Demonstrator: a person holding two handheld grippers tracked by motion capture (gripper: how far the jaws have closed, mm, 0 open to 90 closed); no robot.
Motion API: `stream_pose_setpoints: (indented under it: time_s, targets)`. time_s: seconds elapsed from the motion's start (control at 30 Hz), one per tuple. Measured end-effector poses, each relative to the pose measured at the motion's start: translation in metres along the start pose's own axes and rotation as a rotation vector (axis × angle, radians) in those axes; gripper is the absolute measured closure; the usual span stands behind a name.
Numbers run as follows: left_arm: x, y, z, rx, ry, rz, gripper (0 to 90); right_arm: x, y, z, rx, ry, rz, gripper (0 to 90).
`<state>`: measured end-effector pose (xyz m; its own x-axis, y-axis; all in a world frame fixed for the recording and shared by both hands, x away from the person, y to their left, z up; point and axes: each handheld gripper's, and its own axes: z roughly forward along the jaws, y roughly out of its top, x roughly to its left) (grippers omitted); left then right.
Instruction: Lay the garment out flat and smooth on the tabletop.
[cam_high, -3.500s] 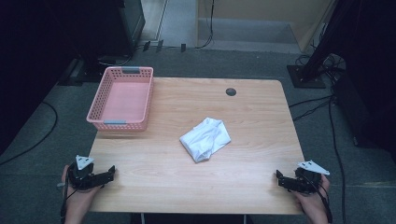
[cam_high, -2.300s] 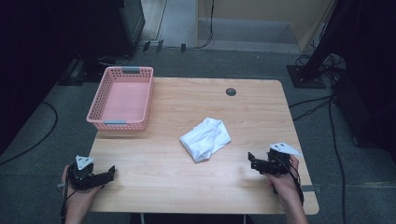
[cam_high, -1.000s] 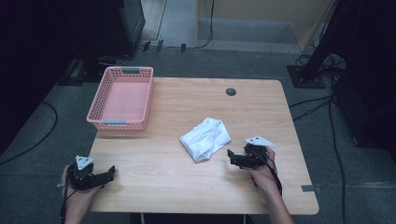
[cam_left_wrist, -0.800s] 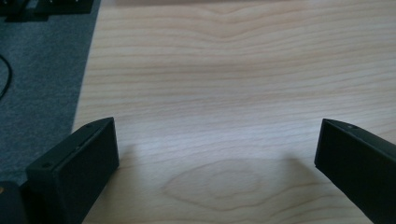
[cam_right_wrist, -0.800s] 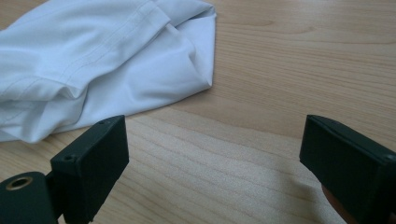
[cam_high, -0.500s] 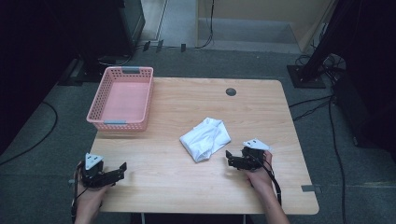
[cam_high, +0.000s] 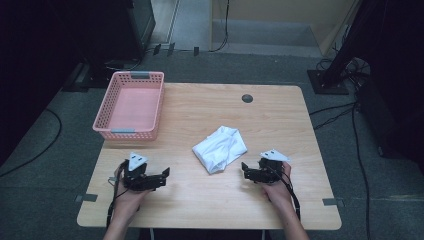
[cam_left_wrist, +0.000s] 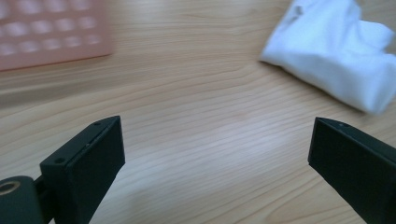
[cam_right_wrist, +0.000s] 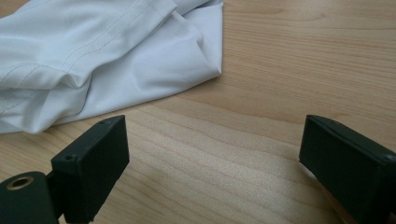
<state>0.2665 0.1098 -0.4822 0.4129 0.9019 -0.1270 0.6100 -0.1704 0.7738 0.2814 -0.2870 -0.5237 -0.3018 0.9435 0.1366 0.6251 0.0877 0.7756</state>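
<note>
A crumpled white cloth (cam_high: 220, 149) lies near the middle of the wooden table (cam_high: 200, 210). My right gripper (cam_high: 245, 171) rests on the table just right of it, jaws wide open and empty, pointing at the cloth (cam_right_wrist: 93, 56). My left gripper (cam_high: 165, 176) sits at the front left, also open and empty, a hand's width short of the cloth (cam_left_wrist: 336, 60), which lies ahead to its right.
A pink plastic basket (cam_high: 131, 106) stands empty at the table's far left corner; its wall (cam_left_wrist: 46, 32) is blurred in the left gripper view. A dark round grommet (cam_high: 247, 98) sits near the far edge. Cables and dark stands surround the table on the floor.
My right gripper came in from the table's right front corner to just beside the cloth. In the last half second my left gripper moved right and inward from the front left edge.
</note>
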Motion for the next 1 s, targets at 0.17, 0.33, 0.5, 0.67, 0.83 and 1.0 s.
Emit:
stream_pose_setpoints:
  time_s: [0.17, 0.33, 0.5, 0.67, 0.83, 1.0]
  targets:
    - [-0.027, 0.014, 0.016, 0.012, -0.037, 0.039, 3.9, 0.000, 0.000, 0.000, 0.002, 0.000, 0.004, 8.2]
    - [-0.044, 0.024, 0.028, 0.004, -0.047, 0.048, 7.8, 0.001, -0.001, 0.000, 0.008, 0.005, -0.005, 8.3]
    - [-0.062, 0.032, 0.042, -0.021, -0.055, 0.056, 34.1, 0.001, 0.000, 0.001, 0.015, 0.004, -0.006, 8.2]
    - [-0.083, 0.036, 0.055, -0.005, -0.109, 0.107, 49.0, 0.001, 0.000, 0.001, 0.019, 0.003, -0.008, 8.2]
    - [-0.093, 0.039, 0.075, 0.028, -0.042, 0.110, 54.3, 0.001, 0.000, 0.001, 0.019, 0.006, -0.005, 8.2]
    - [-0.104, 0.038, 0.086, 0.058, -0.008, 0.181, 64.6, 0.003, -0.001, 0.001, 0.029, -0.011, -0.009, 15.3]
